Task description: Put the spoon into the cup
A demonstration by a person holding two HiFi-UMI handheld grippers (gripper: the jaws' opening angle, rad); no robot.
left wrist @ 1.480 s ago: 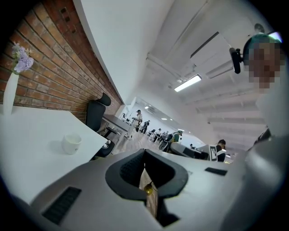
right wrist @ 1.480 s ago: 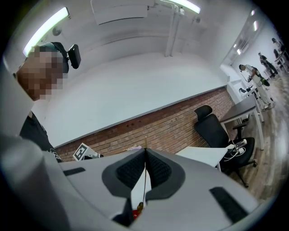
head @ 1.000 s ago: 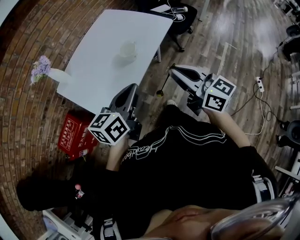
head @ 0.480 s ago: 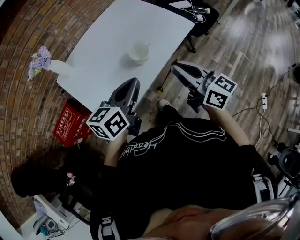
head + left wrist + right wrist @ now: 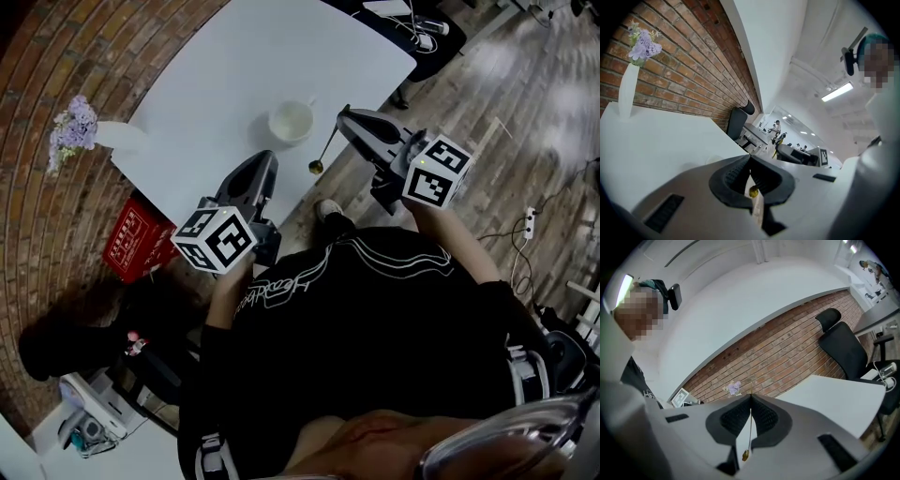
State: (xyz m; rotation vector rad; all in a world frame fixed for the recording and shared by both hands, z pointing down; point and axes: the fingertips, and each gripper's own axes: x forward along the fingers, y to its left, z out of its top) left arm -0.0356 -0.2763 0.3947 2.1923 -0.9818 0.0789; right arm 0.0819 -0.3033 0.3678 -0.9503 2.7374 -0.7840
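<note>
One spoon (image 5: 324, 150), seemingly in right gripper (image 5: 345, 116)

One cup (image 5: 292, 122), one spoon (image 5: 325, 148), one table (image 5: 234, 66), seemingly one vase (image 5: 120, 138)

Metal spoon (image 5: 325, 150), glossy cup (image 5: 292, 121), matt table (image 5: 234, 66)

Black top (image 5: 375, 319), white outline print — grey left gripper (image 5: 264, 159) and right gripper (image 5: 345, 117), black-and-white marker cubes (image 5: 217, 240).
</note>
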